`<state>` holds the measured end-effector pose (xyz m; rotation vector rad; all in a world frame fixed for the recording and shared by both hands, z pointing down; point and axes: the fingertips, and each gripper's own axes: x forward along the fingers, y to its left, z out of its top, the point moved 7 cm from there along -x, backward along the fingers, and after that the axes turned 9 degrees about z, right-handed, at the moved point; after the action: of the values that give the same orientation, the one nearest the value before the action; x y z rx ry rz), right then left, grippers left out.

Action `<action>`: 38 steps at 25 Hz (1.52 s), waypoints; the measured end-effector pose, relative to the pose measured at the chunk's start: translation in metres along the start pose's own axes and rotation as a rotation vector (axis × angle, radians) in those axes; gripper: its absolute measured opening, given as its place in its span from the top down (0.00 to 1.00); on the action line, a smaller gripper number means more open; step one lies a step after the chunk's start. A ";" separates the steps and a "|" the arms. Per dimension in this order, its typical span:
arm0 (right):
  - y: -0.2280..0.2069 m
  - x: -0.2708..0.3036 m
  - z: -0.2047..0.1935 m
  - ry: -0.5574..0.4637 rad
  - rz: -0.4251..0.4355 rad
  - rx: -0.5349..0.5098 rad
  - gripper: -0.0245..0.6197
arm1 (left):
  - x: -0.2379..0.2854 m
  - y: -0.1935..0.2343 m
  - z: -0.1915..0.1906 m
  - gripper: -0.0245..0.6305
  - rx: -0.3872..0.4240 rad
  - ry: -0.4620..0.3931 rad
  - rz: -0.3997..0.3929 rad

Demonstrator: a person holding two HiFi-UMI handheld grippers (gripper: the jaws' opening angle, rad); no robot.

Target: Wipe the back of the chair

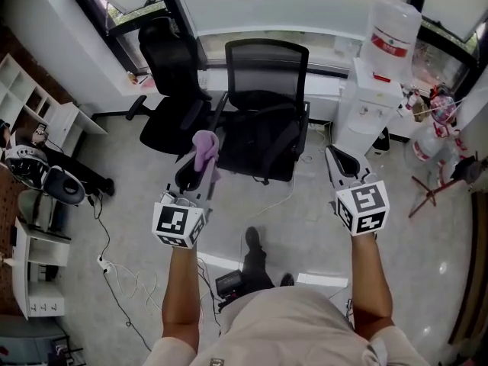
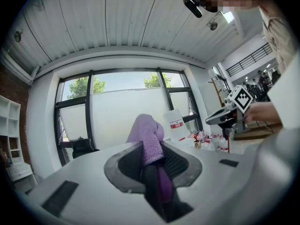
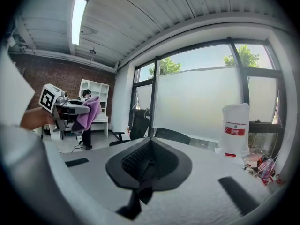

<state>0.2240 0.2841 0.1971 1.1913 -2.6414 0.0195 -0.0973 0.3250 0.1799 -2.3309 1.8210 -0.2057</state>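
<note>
A black mesh-backed office chair [image 1: 263, 109] stands ahead of me by the window, its back [image 1: 267, 65] upright; its top also peeks out in the right gripper view as a chair back [image 3: 172, 135]. My left gripper [image 1: 200, 158] is shut on a purple cloth [image 1: 205, 148], held short of the chair's left side. The cloth [image 2: 149, 137] sticks up between the jaws in the left gripper view. My right gripper [image 1: 336, 161] hovers to the chair's right, jaws together with nothing in them.
A second black chair [image 1: 169, 82] stands left of the first. A white water dispenser [image 1: 374, 90] with a bottle is at the right. White shelves [image 1: 30, 105] line the left wall. Cables and a power strip [image 1: 107, 265] lie on the floor.
</note>
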 end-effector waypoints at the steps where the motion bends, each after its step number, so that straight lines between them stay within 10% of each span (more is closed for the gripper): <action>1: -0.005 0.006 0.001 0.003 -0.008 -0.004 0.97 | 0.011 0.004 -0.002 0.83 -0.002 -0.006 -0.004; 21: -0.126 0.231 0.026 0.076 -0.138 0.021 0.97 | 0.330 0.153 -0.066 0.83 -0.067 -0.005 -0.109; 38: -0.151 0.325 0.010 0.180 -0.194 0.048 0.97 | 0.456 0.219 -0.135 0.83 -0.116 0.048 -0.094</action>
<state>0.1272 -0.0571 0.2478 1.3868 -2.3746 0.1494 -0.2232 -0.1767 0.2634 -2.5141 1.7924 -0.1735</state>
